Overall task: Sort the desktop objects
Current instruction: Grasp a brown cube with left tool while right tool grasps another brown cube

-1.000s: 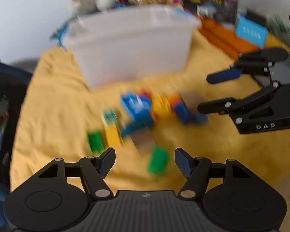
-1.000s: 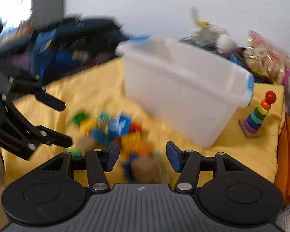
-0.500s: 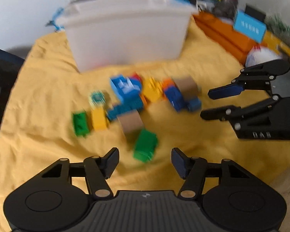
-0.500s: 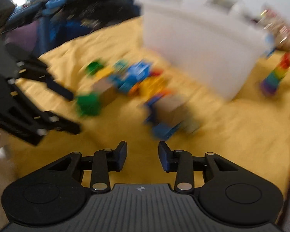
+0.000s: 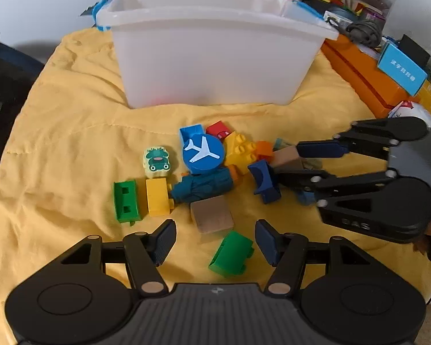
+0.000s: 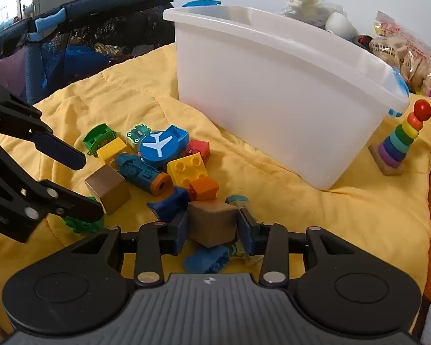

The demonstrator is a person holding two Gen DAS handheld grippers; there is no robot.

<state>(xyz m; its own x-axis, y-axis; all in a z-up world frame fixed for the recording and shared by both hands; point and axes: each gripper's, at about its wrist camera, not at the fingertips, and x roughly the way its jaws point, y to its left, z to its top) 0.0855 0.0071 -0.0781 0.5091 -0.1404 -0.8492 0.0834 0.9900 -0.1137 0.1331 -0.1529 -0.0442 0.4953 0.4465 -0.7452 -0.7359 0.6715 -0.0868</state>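
The right gripper (image 6: 212, 233) was closing its jaws around a brown wooden cube (image 6: 212, 222), the pads at the cube's 2 sides and apparently touching it; the cube sat at the near edge of the toy pile on the yellow blanket (image 6: 273, 201). The left gripper (image 5: 214, 240) hovered with its jaws spread wide over a green block (image 5: 232, 251), pinching nothing; a second brown cube (image 5: 211, 214) lay just beyond that block. Farther in the pile lay a blue disc with a white aeroplane (image 5: 202, 152), a yellow studded brick (image 6: 186, 169) and a teal cylinder (image 5: 201, 185). The white plastic bin (image 5: 215, 51) stood beyond the pile, and a rainbow ring stacker (image 6: 399, 141) stood to its right.
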